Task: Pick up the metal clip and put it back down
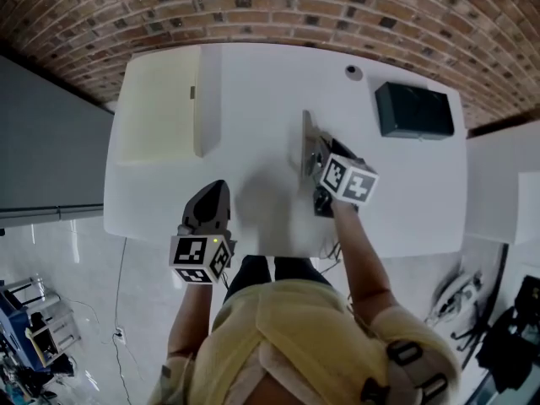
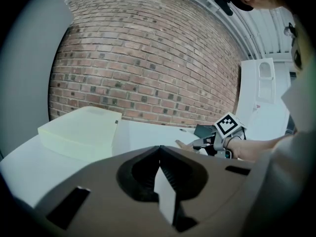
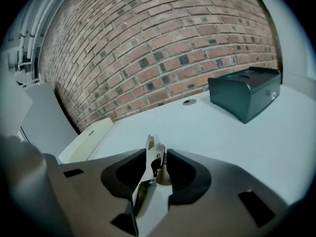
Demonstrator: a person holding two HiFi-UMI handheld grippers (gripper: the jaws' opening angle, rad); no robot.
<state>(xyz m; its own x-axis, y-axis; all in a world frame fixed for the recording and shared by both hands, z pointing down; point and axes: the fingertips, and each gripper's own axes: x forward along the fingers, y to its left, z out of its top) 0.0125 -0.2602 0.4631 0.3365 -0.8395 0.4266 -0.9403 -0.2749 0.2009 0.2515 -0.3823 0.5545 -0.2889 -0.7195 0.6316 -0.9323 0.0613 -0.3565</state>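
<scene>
The metal clip (image 1: 309, 146) stands on edge near the middle of the white table (image 1: 253, 74). My right gripper (image 1: 319, 154) is around it, its marker cube toward the person. In the right gripper view the clip (image 3: 150, 144) sits upright in the gap of the right gripper (image 3: 157, 154); the dark pads flank it without visibly pressing, so the jaws are open. My left gripper (image 1: 218, 186) hovers at the table's near edge, left of the clip and well apart from it. In its own view the left gripper (image 2: 159, 149) is shut with nothing held.
A dark green box (image 1: 413, 110) sits at the back right of the table. A pale flat box (image 1: 164, 104) lies at the back left. A small round disc (image 1: 353, 72) lies near the far edge. A brick wall runs behind. Another white surface (image 1: 506, 184) stands to the right.
</scene>
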